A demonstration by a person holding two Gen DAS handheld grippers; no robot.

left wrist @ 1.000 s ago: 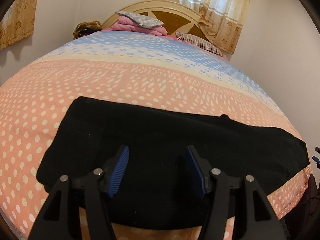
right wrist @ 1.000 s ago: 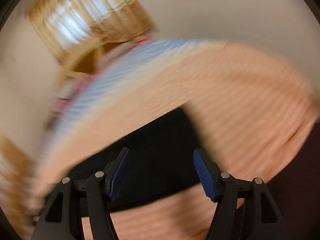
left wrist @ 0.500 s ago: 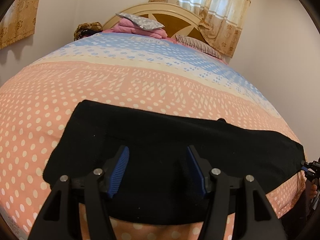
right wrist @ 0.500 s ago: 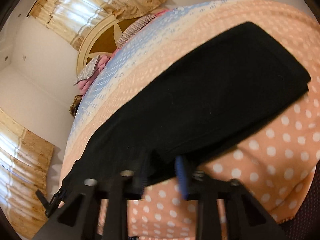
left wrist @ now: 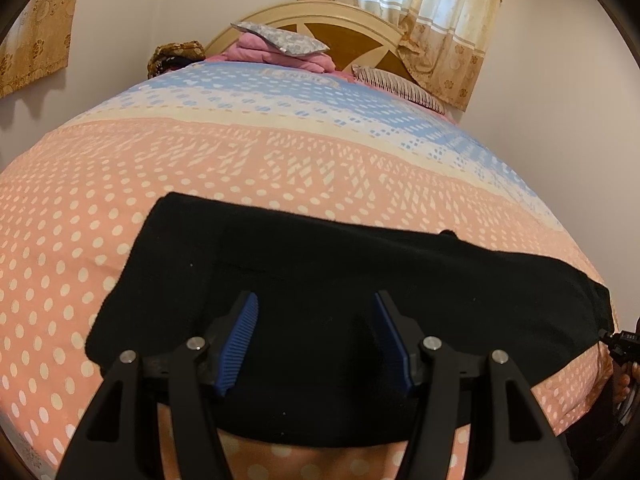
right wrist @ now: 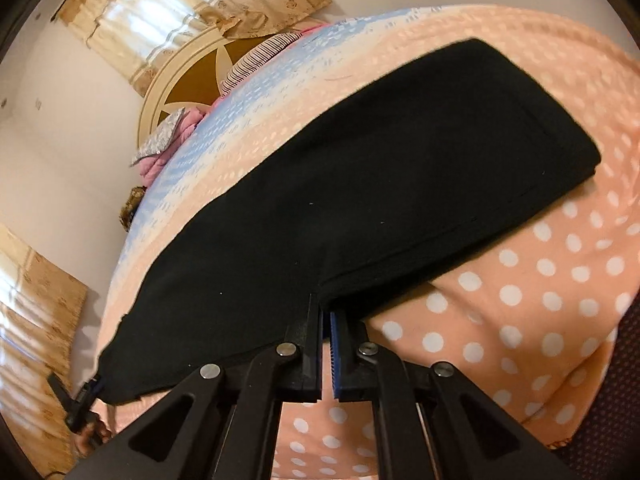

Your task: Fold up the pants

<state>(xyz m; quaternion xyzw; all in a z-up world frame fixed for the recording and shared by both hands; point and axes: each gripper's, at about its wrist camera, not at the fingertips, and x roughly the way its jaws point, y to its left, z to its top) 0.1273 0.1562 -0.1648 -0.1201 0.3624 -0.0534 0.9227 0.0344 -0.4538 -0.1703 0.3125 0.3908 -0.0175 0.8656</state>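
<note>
Black pants [left wrist: 320, 280] lie folded lengthwise across the near part of the bed, also in the right wrist view [right wrist: 380, 184]. My left gripper [left wrist: 314, 332] is open and empty, hovering just above the pants near their near edge. My right gripper [right wrist: 326, 312] is shut on the near edge of the pants at its end of the garment. The right gripper shows small at the far right edge of the left wrist view [left wrist: 618, 340]; the left gripper shows at the lower left of the right wrist view [right wrist: 76, 400].
The bed has a peach, cream and blue dotted cover [left wrist: 240, 160]. A wooden headboard [left wrist: 352, 32] with a pink blanket and grey pillow [left wrist: 280, 40] stands at the far end. A striped pillow [left wrist: 396, 82] lies to its right. Curtains hang behind.
My right gripper swung to the pants' near edge and closed on it. My left gripper stayed open over the pants and shifted slightly.
</note>
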